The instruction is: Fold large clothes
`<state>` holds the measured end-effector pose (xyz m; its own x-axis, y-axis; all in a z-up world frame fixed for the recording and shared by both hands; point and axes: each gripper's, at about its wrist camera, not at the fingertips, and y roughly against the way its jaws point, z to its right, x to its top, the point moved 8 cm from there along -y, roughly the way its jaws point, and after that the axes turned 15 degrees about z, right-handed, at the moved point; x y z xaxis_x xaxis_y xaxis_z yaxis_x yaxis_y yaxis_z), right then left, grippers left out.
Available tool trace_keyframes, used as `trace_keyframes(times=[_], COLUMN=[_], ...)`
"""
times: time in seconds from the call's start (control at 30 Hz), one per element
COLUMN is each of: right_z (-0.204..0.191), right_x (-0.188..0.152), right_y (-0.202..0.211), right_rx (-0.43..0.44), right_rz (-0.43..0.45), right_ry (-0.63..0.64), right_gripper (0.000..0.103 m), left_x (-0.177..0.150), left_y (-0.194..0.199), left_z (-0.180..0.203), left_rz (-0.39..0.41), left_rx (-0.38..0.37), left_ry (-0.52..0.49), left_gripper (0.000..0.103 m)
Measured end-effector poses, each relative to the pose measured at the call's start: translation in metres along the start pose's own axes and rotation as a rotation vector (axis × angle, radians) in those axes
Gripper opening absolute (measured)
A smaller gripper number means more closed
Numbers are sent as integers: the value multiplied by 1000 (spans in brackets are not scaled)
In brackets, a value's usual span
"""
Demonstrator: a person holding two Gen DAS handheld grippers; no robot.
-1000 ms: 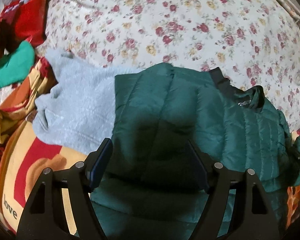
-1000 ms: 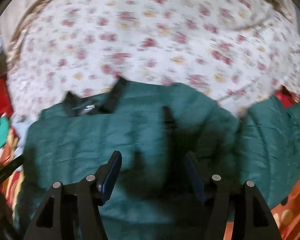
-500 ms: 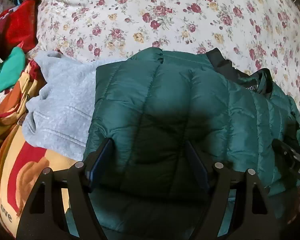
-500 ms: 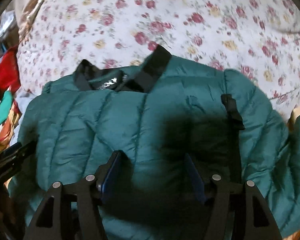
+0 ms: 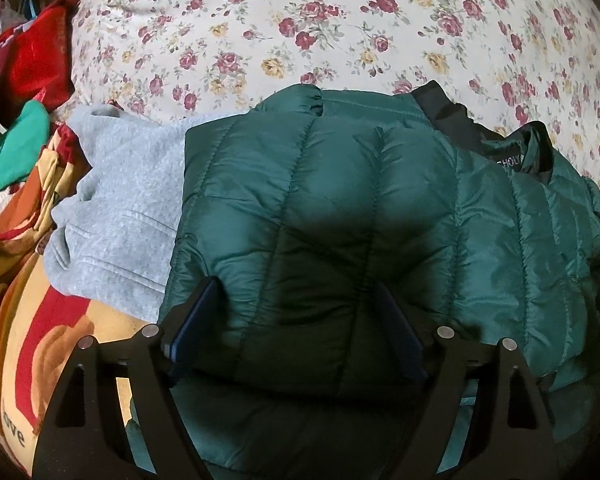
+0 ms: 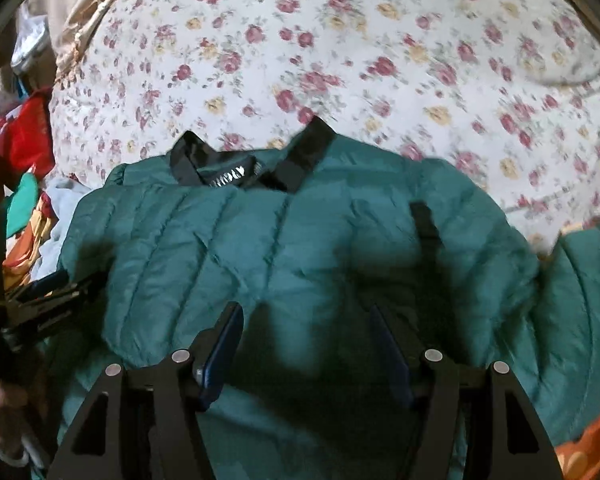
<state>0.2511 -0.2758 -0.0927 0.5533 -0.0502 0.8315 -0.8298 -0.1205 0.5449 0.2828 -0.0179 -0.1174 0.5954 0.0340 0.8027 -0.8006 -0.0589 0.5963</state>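
A dark green quilted puffer jacket (image 5: 360, 216) lies folded on the bed, black collar (image 5: 448, 114) toward the far right. It also fills the right wrist view (image 6: 284, 264), collar (image 6: 300, 160) at the far edge. My left gripper (image 5: 296, 292) is open and empty, low over the jacket's left part. My right gripper (image 6: 306, 316) is open and empty, low over the jacket's middle. The left gripper also shows at the left edge of the right wrist view (image 6: 40, 292).
A grey sweater (image 5: 120, 208) lies partly under the jacket's left side. A floral bedsheet (image 5: 340, 24) spreads beyond. Red (image 5: 32, 60), green (image 5: 16, 148) and orange-yellow (image 5: 32, 320) textiles are piled at the left. A loose green sleeve (image 6: 580, 300) lies at the right.
Both grippers have moved forward and lower over the jacket, which now looms larger in both views. Both stay open and empty.
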Motion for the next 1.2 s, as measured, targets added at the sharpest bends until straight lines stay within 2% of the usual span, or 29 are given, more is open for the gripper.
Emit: trace_keyframes(times=[0.2,0.43,0.5,0.63,0.9,1.2], right_z=[20,15,15,13,22,33], right_x=[-25,-19,-14,-5,1,2], right_y=[-20,-19,-5,20,56,88], right_rx=[-28,-41,-36,-38,-64,-103], right_rz=[-68,-63,-47,-5,10,42], right_ry=[-17,-20,-39,-26,-47,-22], right_gripper=[64,68,79,79,79,80], left_x=[-1,1,2,10,21,26], left_y=[-1,15,25,50,97,132], left_z=[2,0,2,11,37,67], left_rz=[5,-3,5,36,98,128], left_rx=[3,-6,-21,-47,-97,-147], left_ry=[-11,4,19,20,-18,-39], left_gripper=[86,86,86,86,86,86])
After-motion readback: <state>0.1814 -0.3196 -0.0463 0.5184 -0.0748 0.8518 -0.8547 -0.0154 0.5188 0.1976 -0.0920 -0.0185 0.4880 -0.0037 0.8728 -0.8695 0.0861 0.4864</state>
